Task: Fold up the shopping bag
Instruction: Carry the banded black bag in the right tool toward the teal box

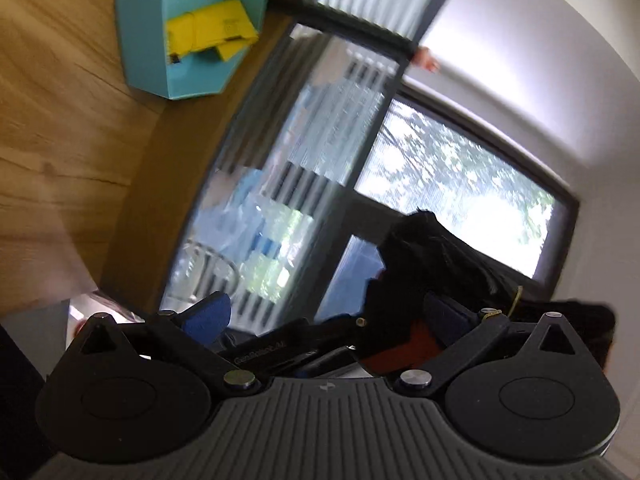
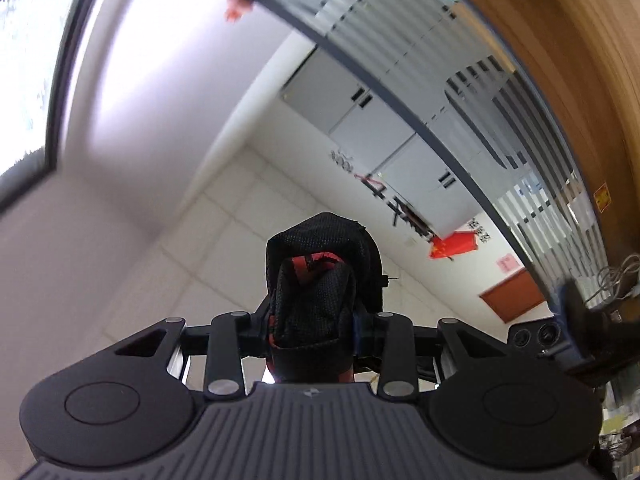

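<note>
1. The right gripper (image 2: 310, 326) has its jaws partway closed on the shopping bag (image 2: 320, 280), a bundle of black mesh fabric with a red strap showing in its folds; the pads press on it from both sides.
2. The bundle rises out of the jaws, its rounded top well above the fingertips, and a red part of it shows below the pads, close to the gripper body.
3. The left gripper (image 1: 328, 320) stands with its jaws wide apart; one blue pad (image 1: 210, 316) sits far out to the left, clear of any fabric.
4. Between those spread jaws, towards the right finger, dark black fabric with a red patch (image 1: 420, 264) fills the space. Beside it the black body of the other gripper shows; whether the left pads touch the fabric cannot be told, since the right finger is partly hidden by it.
5. Beyond the shopping bag in the left wrist view lies a wooden table (image 1: 60, 120), seen at a steep tilt.
6. Further from the bag on that table stands a teal box (image 1: 148, 40) with a yellow packet (image 1: 212, 28) inside it.
7. Behind the bag in both views run a glass partition with frosted stripes (image 2: 400, 20) and a window (image 1: 460, 184) with foliage outside.
8. Furthest from the bag in the right wrist view, grey cabinets (image 2: 360, 120) and a red flag (image 2: 454, 245) sit against a white wall.
</note>
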`<state>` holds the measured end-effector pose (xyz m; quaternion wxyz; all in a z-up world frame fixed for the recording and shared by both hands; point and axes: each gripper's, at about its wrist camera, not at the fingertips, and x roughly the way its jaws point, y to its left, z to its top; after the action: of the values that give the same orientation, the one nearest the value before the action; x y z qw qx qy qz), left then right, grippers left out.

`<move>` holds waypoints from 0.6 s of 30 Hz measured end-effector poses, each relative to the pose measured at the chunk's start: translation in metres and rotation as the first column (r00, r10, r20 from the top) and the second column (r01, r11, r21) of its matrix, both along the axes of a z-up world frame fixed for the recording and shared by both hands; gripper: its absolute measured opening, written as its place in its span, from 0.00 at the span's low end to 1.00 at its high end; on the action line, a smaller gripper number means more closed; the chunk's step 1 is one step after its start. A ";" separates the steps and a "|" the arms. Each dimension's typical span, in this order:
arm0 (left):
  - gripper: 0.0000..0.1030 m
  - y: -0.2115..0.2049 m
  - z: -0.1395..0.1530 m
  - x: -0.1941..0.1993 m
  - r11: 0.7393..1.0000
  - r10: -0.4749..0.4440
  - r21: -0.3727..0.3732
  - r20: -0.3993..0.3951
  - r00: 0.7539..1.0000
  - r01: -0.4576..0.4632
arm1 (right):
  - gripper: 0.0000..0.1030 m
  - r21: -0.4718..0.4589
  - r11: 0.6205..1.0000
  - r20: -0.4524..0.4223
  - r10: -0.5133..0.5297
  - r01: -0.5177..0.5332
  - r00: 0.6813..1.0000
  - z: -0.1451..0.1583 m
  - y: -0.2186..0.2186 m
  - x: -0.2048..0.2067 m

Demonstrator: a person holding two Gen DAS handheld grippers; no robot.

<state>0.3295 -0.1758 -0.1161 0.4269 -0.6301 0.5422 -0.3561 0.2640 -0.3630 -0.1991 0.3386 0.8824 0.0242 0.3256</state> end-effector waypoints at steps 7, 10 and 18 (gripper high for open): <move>1.00 0.008 -0.022 0.028 0.980 0.189 0.063 0.018 0.982 -0.190 | 0.39 -0.310 0.943 0.003 -0.127 0.121 0.992 0.022 -0.032 -0.010; 1.00 0.003 -0.018 0.032 0.974 0.212 0.077 0.050 0.976 -0.215 | 0.39 -0.229 0.963 -0.039 -0.155 0.143 0.987 0.014 -0.018 -0.016; 1.00 0.019 -0.008 0.041 0.998 0.066 -0.002 0.123 0.990 -0.066 | 0.40 0.011 0.989 -0.046 -0.146 0.147 0.988 0.000 0.021 -0.027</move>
<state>0.3703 -0.1569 -0.1245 0.4715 -0.6242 0.4942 -0.3792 0.2373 -0.3415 -0.1993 0.3547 0.8914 -0.0355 0.2798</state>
